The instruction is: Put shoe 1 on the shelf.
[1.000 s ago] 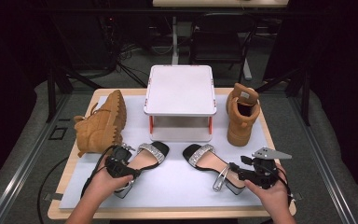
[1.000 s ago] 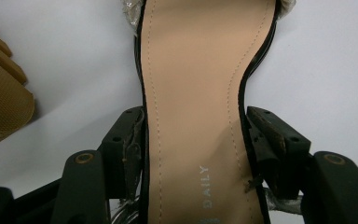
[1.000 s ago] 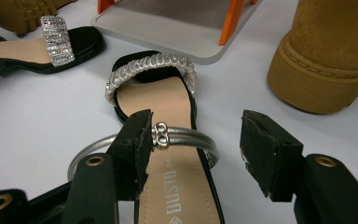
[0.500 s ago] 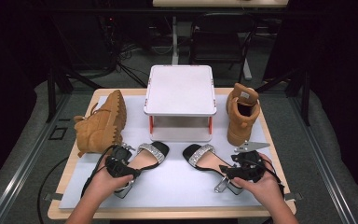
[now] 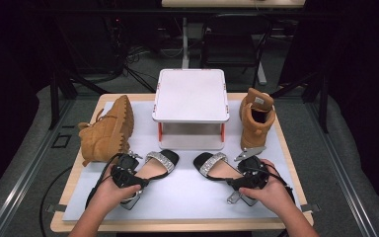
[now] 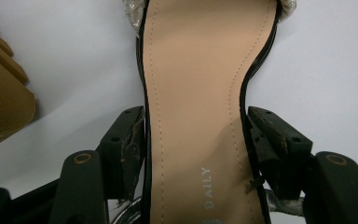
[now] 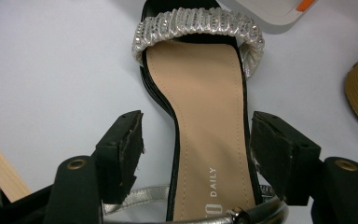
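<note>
I see the left gripper [image 5: 128, 170] clamped on the left sandal [image 5: 153, 168], lower left of centre on the white mat [image 5: 187, 197]. The right gripper [image 5: 249, 173], jaws just opened wide, straddles the right sandal [image 5: 217, 168] without pressing, lower right.

Both forearms come in from the bottom of the high view, one hand on each gripper, wrists low over the table. Left gripper [image 5: 128, 170] sits at the left, pointing forward and slightly inward; in the left gripper view its jaws are clamped in, left pad [image 6: 133, 140] and right pad [image 6: 261, 135] pressing on what sits between them. Right gripper [image 5: 249, 174] sits at the right, angled inward, grey plate on top. Its jaws have just been opening: in the right gripper view they stand wide, left pad [image 7: 129, 140] and right pad [image 7: 266, 142] both off contact.
</note>
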A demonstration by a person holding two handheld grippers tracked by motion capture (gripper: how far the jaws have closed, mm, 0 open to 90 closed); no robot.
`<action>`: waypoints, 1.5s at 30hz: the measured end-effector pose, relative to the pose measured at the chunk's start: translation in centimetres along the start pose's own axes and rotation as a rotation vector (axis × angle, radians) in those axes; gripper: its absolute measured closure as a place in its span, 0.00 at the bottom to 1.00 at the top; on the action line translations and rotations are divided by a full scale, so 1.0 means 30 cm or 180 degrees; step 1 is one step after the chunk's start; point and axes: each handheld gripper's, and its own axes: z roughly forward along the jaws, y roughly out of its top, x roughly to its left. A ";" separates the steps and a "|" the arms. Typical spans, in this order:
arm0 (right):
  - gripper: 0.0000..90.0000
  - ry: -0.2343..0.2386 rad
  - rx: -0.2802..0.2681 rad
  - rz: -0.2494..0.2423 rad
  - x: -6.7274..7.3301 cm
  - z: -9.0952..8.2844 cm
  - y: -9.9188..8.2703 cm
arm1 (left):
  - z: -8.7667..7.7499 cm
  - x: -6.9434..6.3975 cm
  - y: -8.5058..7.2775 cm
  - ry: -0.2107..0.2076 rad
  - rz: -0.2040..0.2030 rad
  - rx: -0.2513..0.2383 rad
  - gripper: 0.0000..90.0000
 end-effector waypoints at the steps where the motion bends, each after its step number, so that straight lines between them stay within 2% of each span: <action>1: 0.38 0.0004 0.0034 -0.0008 0.000 0.005 0.002 | -0.001 0.000 0.000 -0.0007 0.0013 0.0007 0.43; 7: 0.36 0.0031 0.0281 -0.0046 -0.008 0.038 0.015 | -0.002 0.003 -0.005 -0.0040 0.0060 -0.0018 0.43; 11: 0.36 0.0050 0.0362 -0.0059 -0.015 0.057 0.019 | -0.002 0.005 -0.008 -0.0052 0.0098 -0.0037 0.43; 17: 0.36 0.0065 0.0340 -0.0007 -0.027 0.063 0.025 | -0.001 0.013 -0.015 -0.0108 0.0136 -0.0082 0.43; 23: 0.35 0.0062 0.0405 0.0067 -0.043 0.079 0.024 | 0.001 -0.004 -0.014 0.0000 0.0217 -0.0048 0.42; 27: 0.35 0.0067 0.0589 -0.0011 -0.044 0.096 0.024 | 0.004 -0.013 -0.014 0.0064 0.0267 -0.0028 0.42; 33: 0.38 0.0037 0.0719 -0.0066 -0.031 0.121 0.025 | 0.005 -0.019 -0.016 0.0108 0.0257 -0.0042 0.43; 37: 0.44 -0.0029 0.0710 -0.0037 -0.031 0.122 0.026 | 0.006 -0.020 -0.017 0.0121 0.0250 -0.0042 0.43; 42: 0.45 -0.0040 0.0737 -0.0011 -0.034 0.123 0.026 | 0.009 -0.009 -0.020 0.0045 0.0186 -0.0068 0.43; 45: 0.45 0.0016 0.0719 0.0078 -0.037 0.129 0.026 | 0.010 -0.003 -0.021 -0.0005 0.0150 -0.0073 0.43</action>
